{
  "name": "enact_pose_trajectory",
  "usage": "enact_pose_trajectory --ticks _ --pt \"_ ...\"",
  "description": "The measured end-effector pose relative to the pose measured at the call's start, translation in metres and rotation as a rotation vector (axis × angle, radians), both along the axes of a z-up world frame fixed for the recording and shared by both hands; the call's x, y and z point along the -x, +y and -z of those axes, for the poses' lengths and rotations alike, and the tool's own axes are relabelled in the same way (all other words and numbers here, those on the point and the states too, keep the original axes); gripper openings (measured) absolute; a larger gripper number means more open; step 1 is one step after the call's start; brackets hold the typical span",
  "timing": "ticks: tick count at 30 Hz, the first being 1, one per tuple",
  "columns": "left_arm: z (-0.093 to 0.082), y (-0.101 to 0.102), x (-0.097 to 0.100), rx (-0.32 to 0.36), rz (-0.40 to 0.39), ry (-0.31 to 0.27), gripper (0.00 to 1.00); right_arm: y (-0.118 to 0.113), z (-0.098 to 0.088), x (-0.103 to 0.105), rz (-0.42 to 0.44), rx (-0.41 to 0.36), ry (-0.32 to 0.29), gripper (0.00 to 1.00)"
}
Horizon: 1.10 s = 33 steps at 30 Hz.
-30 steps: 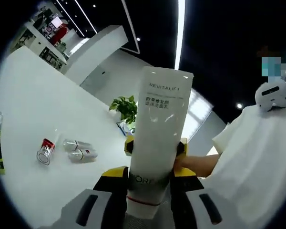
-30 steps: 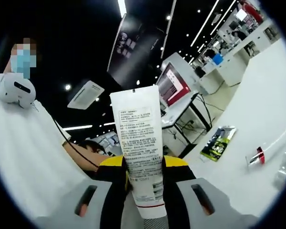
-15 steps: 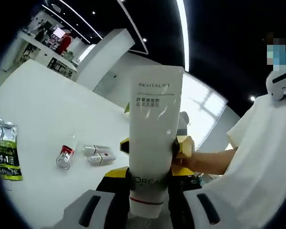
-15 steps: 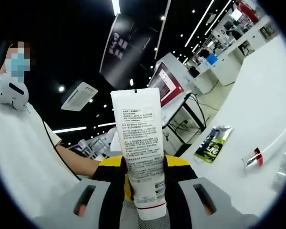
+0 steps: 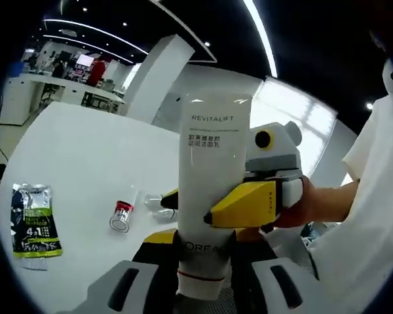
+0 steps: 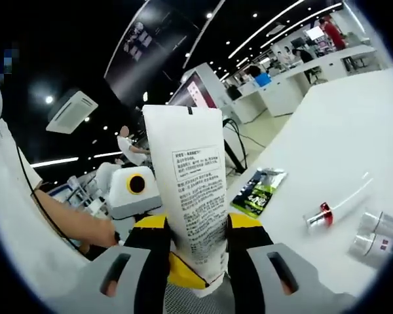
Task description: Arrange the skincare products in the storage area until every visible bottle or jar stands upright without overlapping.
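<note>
A white Revitalift tube [image 5: 211,190] stands up from between my left gripper's [image 5: 202,252] jaws, which are shut on its lower end. My right gripper [image 5: 249,203] comes in from the right, its yellow jaw against the tube. In the right gripper view the same tube [image 6: 193,196] shows its printed back, and my right gripper [image 6: 196,242] is shut on it. My left gripper [image 6: 134,190] shows behind the tube at the left. On the white table [image 5: 85,157] lie a red-capped clear item [image 5: 121,216] [image 6: 324,210] and two small bottles [image 5: 158,208] [image 6: 373,235] on their sides.
A green sachet [image 5: 33,219] [image 6: 255,191] lies flat on the table beyond the red-capped item. A person in white stands close by, a hand [image 5: 314,203] on the right gripper. Desks and screens stand past the table's far edge.
Both views have swung down towards the table. The right gripper has come forward beside the tube in the left gripper view. The tube stays held at both ends.
</note>
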<state>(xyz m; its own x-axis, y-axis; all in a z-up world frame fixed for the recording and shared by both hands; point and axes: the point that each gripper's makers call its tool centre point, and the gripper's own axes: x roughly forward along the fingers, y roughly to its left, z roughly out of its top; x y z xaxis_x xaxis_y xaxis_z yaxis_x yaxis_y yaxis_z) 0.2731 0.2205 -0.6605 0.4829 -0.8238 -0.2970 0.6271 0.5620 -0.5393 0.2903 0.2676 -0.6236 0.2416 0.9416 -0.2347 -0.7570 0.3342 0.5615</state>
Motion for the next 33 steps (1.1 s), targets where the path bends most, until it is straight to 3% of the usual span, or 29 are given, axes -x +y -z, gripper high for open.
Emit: enact_pose_trajectory --ticks 4,9,14,18,22,25,26,29,33 --pt "0.005 0.007 -0.003 -0.042 -0.032 0.0 0.29 0.0 -0.003 -0.009 0.04 0.058 -0.062 0.29" --pt "0.007 0.015 -0.01 -0.068 -0.074 -0.004 0.29 -0.003 -0.012 -0.022 0.089 0.079 -0.06 0.24" --pt "0.018 0.025 -0.014 -0.175 -0.123 -0.019 0.29 -0.004 -0.011 -0.031 0.154 0.091 -0.005 0.2" --pt "0.029 0.033 -0.014 -0.329 -0.139 -0.062 0.3 -0.005 0.0 -0.029 0.164 0.155 0.019 0.17" --pt "0.031 0.036 -0.013 -0.416 -0.146 -0.122 0.3 -0.007 0.003 -0.025 0.174 0.164 0.041 0.13" --pt "0.028 0.037 -0.014 -0.431 -0.152 -0.157 0.31 -0.008 -0.001 -0.026 0.179 0.164 0.055 0.11" --pt "0.027 0.037 -0.014 -0.406 -0.153 -0.142 0.31 -0.008 -0.002 -0.026 0.181 0.173 0.06 0.11" --pt "0.022 0.035 -0.016 -0.396 -0.154 -0.17 0.32 -0.008 -0.01 -0.024 0.173 0.207 0.026 0.1" --pt "0.017 0.036 -0.018 -0.373 -0.16 -0.185 0.32 -0.007 -0.014 -0.026 0.167 0.225 0.032 0.09"
